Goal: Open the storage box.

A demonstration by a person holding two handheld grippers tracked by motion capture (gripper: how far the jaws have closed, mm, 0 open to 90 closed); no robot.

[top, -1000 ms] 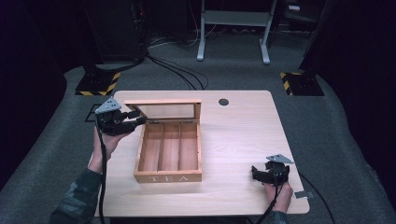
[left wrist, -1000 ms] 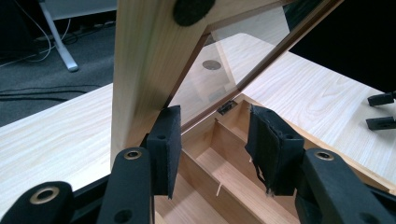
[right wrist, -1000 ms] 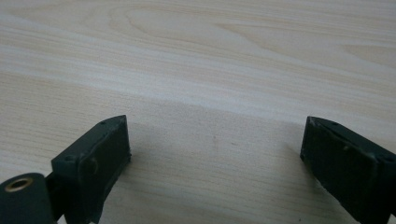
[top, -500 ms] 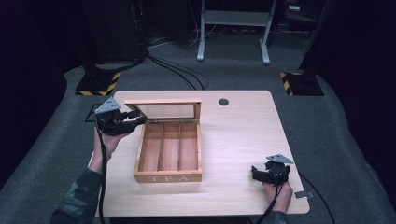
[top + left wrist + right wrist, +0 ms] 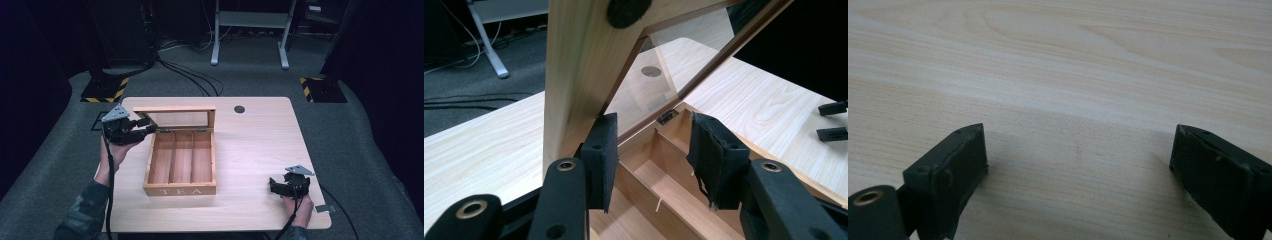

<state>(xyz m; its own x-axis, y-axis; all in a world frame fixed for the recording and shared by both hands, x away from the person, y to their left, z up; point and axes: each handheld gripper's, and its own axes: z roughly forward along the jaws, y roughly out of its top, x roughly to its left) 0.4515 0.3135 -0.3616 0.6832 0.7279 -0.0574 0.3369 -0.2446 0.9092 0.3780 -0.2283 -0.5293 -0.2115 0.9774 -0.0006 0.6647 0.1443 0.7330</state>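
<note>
High view: tea box (image 5: 181, 165) centre-left, lid (image 5: 175, 118) up; left gripper (image 5: 145, 129) at lid's left corner, nearer than right gripper (image 5: 274, 185), lower right.
Left gripper view: jaws part-open, empty, lid frame (image 5: 574, 75) beside left pad.
Right gripper view: jaws wide, empty over table (image 5: 1073, 75).

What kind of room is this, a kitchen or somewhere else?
Probably a lab or recording studio, not a kitchen: a light wooden table stands on grey carpet, black cables trail across the floor, and yellow-and-black striped stand bases sit behind it among dark curtains.
</note>
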